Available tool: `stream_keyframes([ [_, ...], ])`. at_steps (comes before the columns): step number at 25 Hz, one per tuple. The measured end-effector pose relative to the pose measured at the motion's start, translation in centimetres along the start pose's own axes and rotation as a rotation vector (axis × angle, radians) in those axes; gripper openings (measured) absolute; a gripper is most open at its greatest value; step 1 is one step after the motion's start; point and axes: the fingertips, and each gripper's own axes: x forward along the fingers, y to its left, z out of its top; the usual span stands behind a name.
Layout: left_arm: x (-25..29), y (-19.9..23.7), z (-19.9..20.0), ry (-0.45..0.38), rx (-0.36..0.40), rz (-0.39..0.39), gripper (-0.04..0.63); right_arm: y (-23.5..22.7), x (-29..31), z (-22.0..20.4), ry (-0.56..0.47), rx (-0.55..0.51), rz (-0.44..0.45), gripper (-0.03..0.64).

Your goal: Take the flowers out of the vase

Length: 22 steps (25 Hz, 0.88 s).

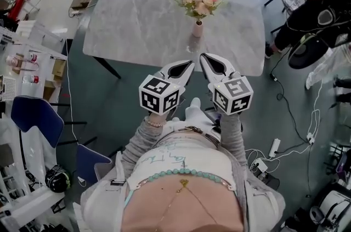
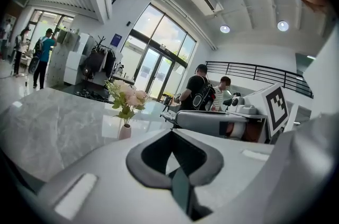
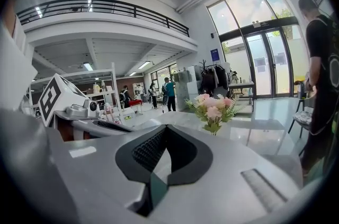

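Left tongs [image 1: 191, 63]: pressed together at the tips, with nothing between them. They are held in the air by the near edge of the surface and point toward the far side and slightly right.
Right tongs [image 1: 202, 55]: also pressed together and holding nothing. They sit just right of the left pair and point far and slightly left, so the two tips lie close together.
Marker cubes: one rides on the near end of each pair, the left cube [image 1: 159, 95] beside the right cube [image 1: 233, 95].
Flowers [image 1: 197, 0]: a small bunch of pink blooms with green leaves, standing upright in the vase and clear of both tongs.
Vase [image 1: 197, 29]: small and pale pink, upright on the surface, beyond the tong tips and not touched by them.
Surface [image 1: 137, 22]: a grey marbled top with rounded corners, carrying only the vase.
Surroundings: a blue chair [image 1: 35, 116] stands on the floor at the near left, and a person in dark clothes [image 1: 315, 6] sits at the far right.
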Motion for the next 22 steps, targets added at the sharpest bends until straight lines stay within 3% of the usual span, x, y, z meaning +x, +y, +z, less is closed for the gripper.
stream_keyframes([
  [13, 3.5, 1.0, 2.6, -0.05, -0.024, 0.058, 0.002, -4.1, 1.5, 1.4, 0.016, -0.016, 0.063, 0.025],
  [22, 6.5, 1.8, 2.1, -0.046, -0.042, 0.11, 0.002, -6.5, 2.6, 1.4, 0.021, -0.027, 0.135, 0.025],
])
